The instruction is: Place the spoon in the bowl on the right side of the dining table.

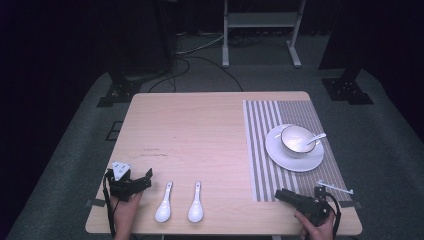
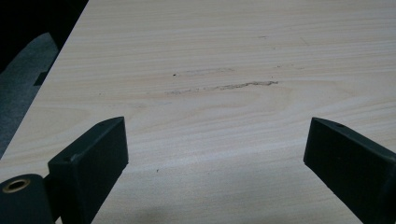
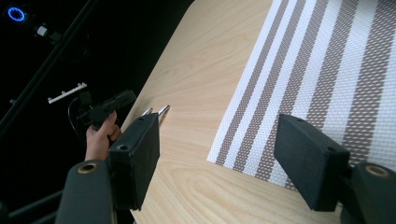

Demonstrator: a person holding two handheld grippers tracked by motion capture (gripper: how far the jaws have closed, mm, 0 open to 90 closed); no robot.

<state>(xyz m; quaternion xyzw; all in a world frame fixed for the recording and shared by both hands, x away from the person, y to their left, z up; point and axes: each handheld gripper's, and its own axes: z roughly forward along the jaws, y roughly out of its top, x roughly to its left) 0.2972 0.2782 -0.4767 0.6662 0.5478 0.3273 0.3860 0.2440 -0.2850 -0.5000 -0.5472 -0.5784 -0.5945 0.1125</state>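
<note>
Two white spoons [image 1: 164, 202] [image 1: 196, 202] lie side by side near the front edge of the wooden table [image 1: 200, 120], bowls toward me. To their left my left gripper [image 1: 146, 180] rests open, its jaws wide apart over bare wood [image 2: 217, 126]. A striped placemat [image 1: 265, 125] covers the right side and carries a white plate [image 1: 300, 162] with a bowl [image 1: 296, 142] and a spoon [image 1: 316, 137] leaning in it. My right gripper [image 1: 280, 195] stands open at the mat's front edge [image 3: 218, 120], nothing between its jaws. The two spoon handles [image 3: 159, 111] show past its left jaw.
The left hand with its gripper [image 3: 105, 109] shows farther off in the right gripper view. Beyond the table stand a white metal frame [image 1: 260, 20] and black stands [image 1: 120, 85], with cables on the grey floor. Bare wood spans the table's middle and left.
</note>
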